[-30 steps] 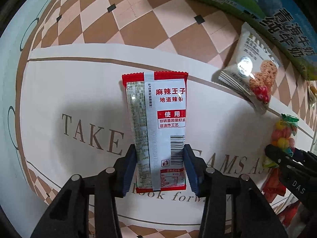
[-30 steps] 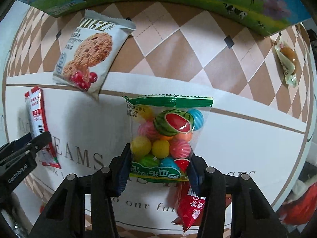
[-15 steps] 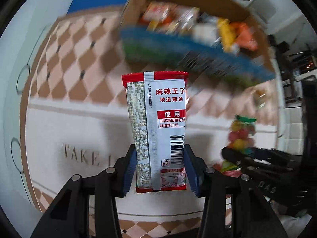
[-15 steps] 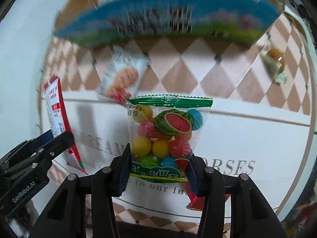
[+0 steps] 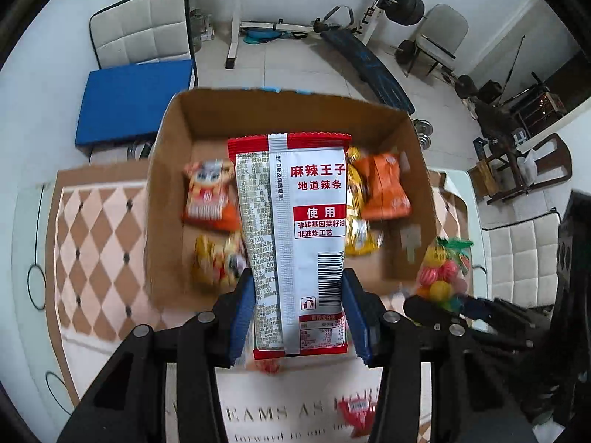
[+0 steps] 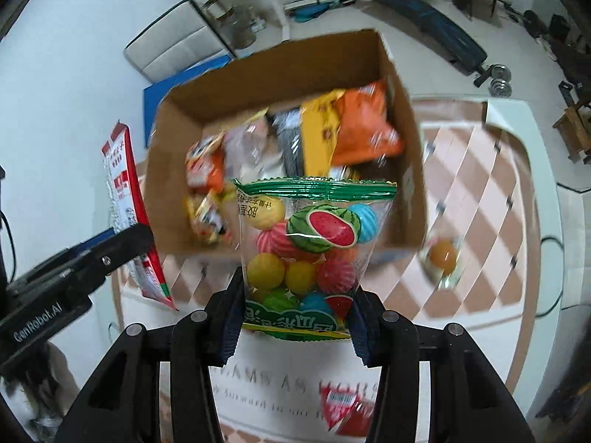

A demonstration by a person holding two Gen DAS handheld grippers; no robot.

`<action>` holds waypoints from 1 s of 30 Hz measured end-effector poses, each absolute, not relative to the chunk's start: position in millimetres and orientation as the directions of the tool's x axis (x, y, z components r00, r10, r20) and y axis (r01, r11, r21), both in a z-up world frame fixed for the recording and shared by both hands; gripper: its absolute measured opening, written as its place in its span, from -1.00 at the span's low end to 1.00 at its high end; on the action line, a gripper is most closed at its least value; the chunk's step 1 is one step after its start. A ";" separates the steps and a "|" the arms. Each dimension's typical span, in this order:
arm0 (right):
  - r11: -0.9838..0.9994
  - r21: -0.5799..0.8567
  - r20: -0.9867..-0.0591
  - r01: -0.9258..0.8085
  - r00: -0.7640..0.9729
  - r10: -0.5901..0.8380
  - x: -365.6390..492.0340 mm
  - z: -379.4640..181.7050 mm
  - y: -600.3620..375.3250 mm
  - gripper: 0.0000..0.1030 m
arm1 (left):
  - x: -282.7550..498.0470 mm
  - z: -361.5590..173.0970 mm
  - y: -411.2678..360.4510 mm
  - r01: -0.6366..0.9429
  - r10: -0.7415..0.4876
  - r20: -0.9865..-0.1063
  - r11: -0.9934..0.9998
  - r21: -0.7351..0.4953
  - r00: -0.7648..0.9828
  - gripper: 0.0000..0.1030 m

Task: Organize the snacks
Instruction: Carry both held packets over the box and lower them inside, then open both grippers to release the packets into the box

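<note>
My left gripper (image 5: 299,319) is shut on a red and white spicy-strip packet (image 5: 295,236), held upright above the near side of an open cardboard box (image 5: 162,184). My right gripper (image 6: 293,323) is shut on a clear bag of coloured gum balls (image 6: 310,254), also held up before the box (image 6: 410,140). The box holds several orange and yellow snack packs (image 6: 365,129). The right gripper with its bag (image 5: 443,273) shows at the right of the left wrist view; the left gripper's packet (image 6: 125,199) shows at the left of the right wrist view.
The box stands on a table with a brown and white diamond cloth (image 5: 92,243). A small red packet (image 6: 343,409) lies on the cloth below the grippers. A clear-wrapped orange sweet (image 6: 443,254) lies right of the box. Chairs and a weight bench (image 5: 365,66) stand beyond.
Both grippers have lifted and tilted up from the tabletop with their packets. The views now look into the open box instead of at its blue side and the cloth.
</note>
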State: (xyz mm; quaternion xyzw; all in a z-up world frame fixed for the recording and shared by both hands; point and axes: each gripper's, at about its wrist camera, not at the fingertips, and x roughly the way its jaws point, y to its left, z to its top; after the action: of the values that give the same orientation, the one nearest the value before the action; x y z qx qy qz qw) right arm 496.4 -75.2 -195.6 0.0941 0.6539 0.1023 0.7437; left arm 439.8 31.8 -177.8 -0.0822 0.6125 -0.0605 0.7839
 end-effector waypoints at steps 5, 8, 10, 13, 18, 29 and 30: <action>0.969 0.248 -0.965 0.006 0.094 0.246 526.9 -215.3 -85.5 0.00 | 480.9 -198.2 32.8 0.000 -0.160 -0.966 0.987 -0.163 0.205 -0.16; 0.974 0.225 -0.973 0.027 0.063 0.223 539.5 -241.6 -84.7 0.00 | 501.9 -219.2 31.4 -0.003 -0.146 -0.977 0.989 -0.148 0.158 -0.16; 0.976 0.212 -0.977 0.040 0.038 0.211 548.4 -256.8 -86.0 0.00 | 513.7 -236.0 31.4 -0.007 -0.133 -0.983 0.991 -0.135 0.128 -0.16; 0.980 0.193 -0.981 0.048 0.016 0.193 554.7 -273.1 -85.6 0.00 | 524.7 -254.0 31.9 -0.006 -0.119 -0.988 0.993 -0.120 0.093 -0.16; 0.983 0.175 -0.984 0.058 -0.014 0.176 559.5 -291.5 -86.2 0.00 | 532.9 -274.8 33.8 -0.010 -0.108 -0.993 0.994 -0.108 0.047 -0.16; 0.983 0.154 -0.985 0.099 -0.057 0.161 570.1 -307.5 -94.5 0.08 | 535.2 -286.0 29.7 -0.015 -0.100 -0.995 0.995 -0.100 -0.015 -0.03; 0.981 0.160 -0.984 0.111 -0.062 0.168 570.5 -308.2 -96.2 0.12 | 535.7 -286.6 31.1 -0.029 -0.116 -0.993 0.993 -0.115 -0.028 0.08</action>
State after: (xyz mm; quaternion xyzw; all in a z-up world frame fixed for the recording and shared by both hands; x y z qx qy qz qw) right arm 570.5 -96.2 -308.2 0.0956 0.7286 0.0211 0.6780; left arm 535.7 31.1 -286.6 -0.0507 0.7161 -0.0312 0.6955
